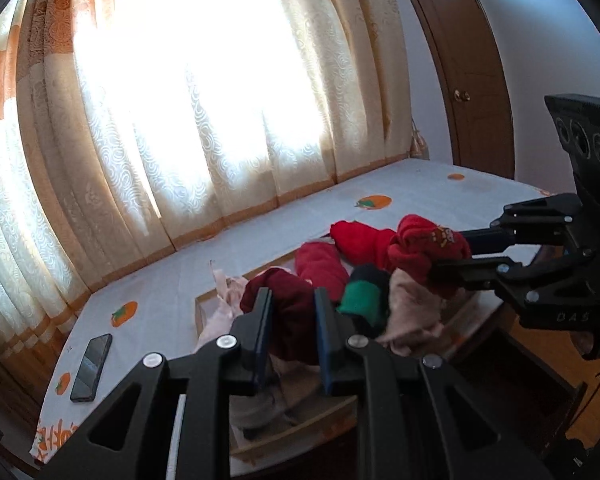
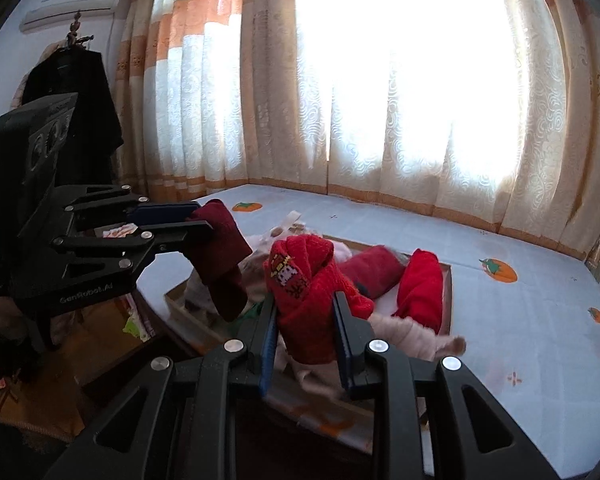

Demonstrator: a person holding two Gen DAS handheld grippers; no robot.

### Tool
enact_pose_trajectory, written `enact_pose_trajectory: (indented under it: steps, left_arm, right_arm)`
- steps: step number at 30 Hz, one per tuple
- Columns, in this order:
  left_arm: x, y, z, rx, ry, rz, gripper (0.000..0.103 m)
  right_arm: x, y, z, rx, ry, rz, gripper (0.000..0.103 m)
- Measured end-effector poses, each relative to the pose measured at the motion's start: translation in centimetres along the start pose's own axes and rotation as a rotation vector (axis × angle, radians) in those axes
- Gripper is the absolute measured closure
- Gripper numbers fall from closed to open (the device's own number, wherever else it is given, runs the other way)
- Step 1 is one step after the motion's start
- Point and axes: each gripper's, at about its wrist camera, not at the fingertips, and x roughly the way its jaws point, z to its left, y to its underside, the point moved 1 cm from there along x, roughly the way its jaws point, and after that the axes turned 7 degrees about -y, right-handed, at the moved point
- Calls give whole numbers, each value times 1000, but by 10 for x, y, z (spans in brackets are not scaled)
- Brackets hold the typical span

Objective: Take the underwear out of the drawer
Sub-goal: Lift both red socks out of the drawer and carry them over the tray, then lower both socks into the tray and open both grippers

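We see both tongs clamped on rolled garments, held above the drawer [image 1: 284, 428]. Left tongs [image 1: 290, 312] grip a dark maroon roll [image 1: 290, 300] between the blue pads; in the right wrist view its lower end hangs free below them. Right tongs [image 2: 306, 320] grip a bright red roll [image 2: 308, 300] with a small woven pattern on it; the left wrist view shows that roll from the side, bunched at the fingertips. The drawer, a shallow wooden tray, sits on the bed [image 2: 520, 320], whose pale sheet has orange fruit prints. Still in the drawer: two more red rolls [image 2: 420, 292], pale pink fabric [image 1: 412, 312], a green-and-black piece [image 1: 362, 300]. Only the left view shows the phone [image 1: 91, 367] on the sheet and the wooden door [image 1: 480, 80]. Only the right view shows the air conditioner [image 2: 72, 4] and the dark clothes [image 2: 80, 112] hanging at the wall. Curtains [image 2: 380, 80] back both views, strongly backlit.
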Motion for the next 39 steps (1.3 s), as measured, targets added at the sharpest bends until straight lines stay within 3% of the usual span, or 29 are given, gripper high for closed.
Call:
enact_pose_trajectory:
  steps: [9,20,22,26,34,36,39]
  left_arm:
    - [52,-14,4,-33,17,62,85]
    - [97,-13,-1,-38,34,141,84]
    - [104,-12,-3,-32,37,157,82]
    - [112,-7,-4,-40,24,171,62]
    - [112,-4,-6,-26,18,174,59]
    - [111,-3,-7,-24,18,174,49]
    - [106,-3,-9,-24,21,165,46]
  right_arm:
    - [42,-19,-31,66,41,46,75]
    - [89,-13,-56,109,71,154,75]
    - [95,-10,-58,115,70,179,75]
    - [104,-3,-61,125,64,211,75]
    - [106,-1,-61,125,66,220,74]
    - [104,-2,-61,130,72,213,67]
    - [102,-3,-61,134,80,202,47]
